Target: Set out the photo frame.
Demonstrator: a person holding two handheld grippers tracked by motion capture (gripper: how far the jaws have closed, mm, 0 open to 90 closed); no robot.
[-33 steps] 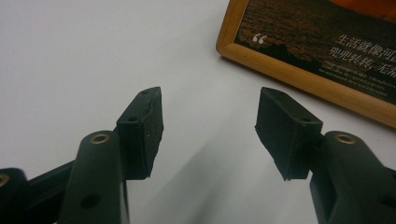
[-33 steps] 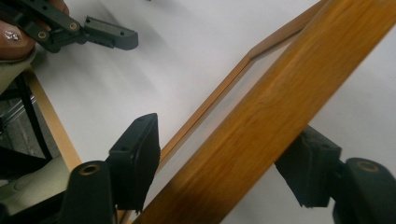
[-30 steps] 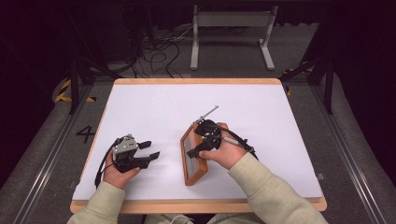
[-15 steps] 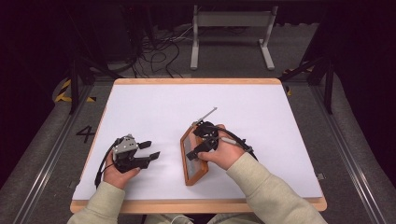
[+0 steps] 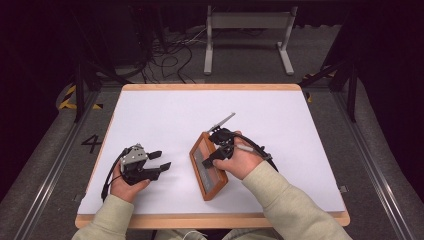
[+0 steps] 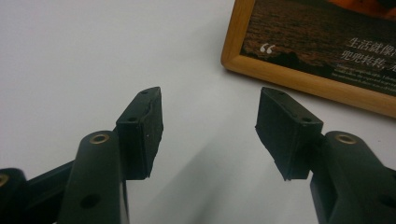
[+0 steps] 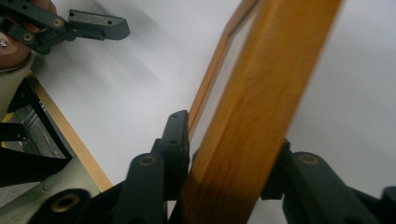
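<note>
A wooden picture frame (image 5: 211, 186) stands tilted on one long edge near the middle of the white table (image 5: 165, 115). My right gripper (image 5: 212, 158) is shut on its upper edge. In the right gripper view the wooden rail (image 7: 261, 93) runs up between the two jaws of the right gripper (image 7: 229, 135). A thin grey metal strut (image 5: 222, 121) sticks out past the frame's far end. My left gripper (image 5: 156, 161) rests open on the table to the left of the frame, holding nothing. Past the left gripper (image 6: 210, 100), the frame's corner (image 6: 308, 51) shows a dark print with white writing.
The table's wooden front rim (image 5: 210, 219) is close to both forearms. A grey metal stand (image 5: 247, 30) and loose cables (image 5: 165, 55) lie on the floor behind the table. The left gripper (image 7: 88, 23) appears at the top left of the right gripper view.
The right gripper has turned the frame a little, its near end swinging to the right. The left gripper has stayed put.
</note>
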